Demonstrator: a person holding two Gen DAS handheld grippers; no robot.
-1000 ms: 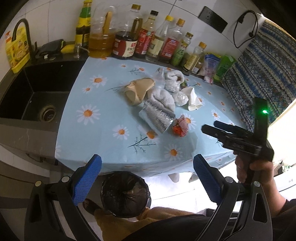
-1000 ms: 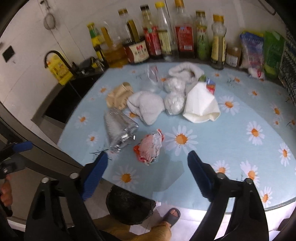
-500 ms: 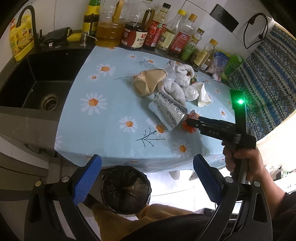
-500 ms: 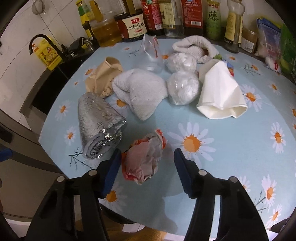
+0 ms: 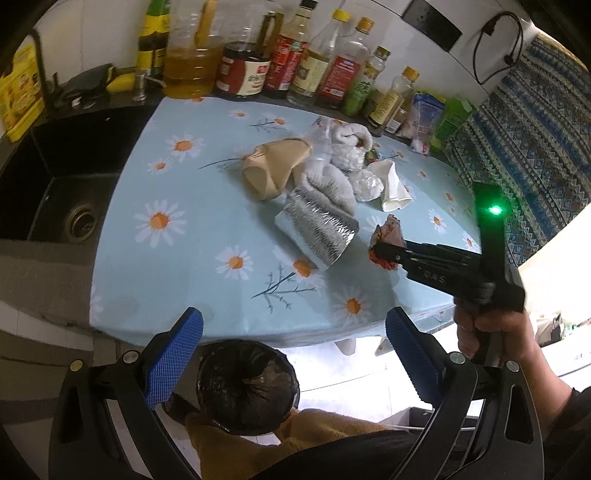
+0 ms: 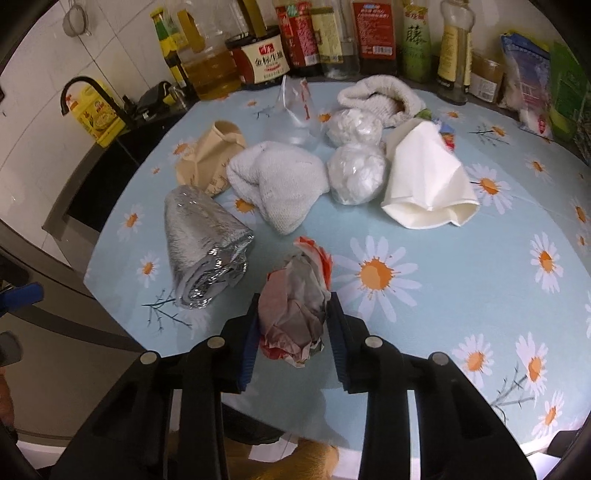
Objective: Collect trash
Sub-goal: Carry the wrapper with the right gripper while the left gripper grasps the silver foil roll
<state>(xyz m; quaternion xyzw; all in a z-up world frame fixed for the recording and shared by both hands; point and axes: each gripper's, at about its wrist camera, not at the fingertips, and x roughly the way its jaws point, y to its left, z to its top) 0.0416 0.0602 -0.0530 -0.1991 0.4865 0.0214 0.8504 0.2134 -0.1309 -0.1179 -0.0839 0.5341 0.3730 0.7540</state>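
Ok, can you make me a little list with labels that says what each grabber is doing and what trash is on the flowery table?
right gripper: shut on the crumpled red and grey wrapper, which lies at the table's near edge
left gripper: open, nothing between its blue pads
bin: lined with a black bag, on the floor below the table edge
table: blue cloth with daisies
other trash: silver foil bag, grey knitted cloth, tan paper bag, white paper cone, two balls of clear plastic
behind: row of bottles by the wall
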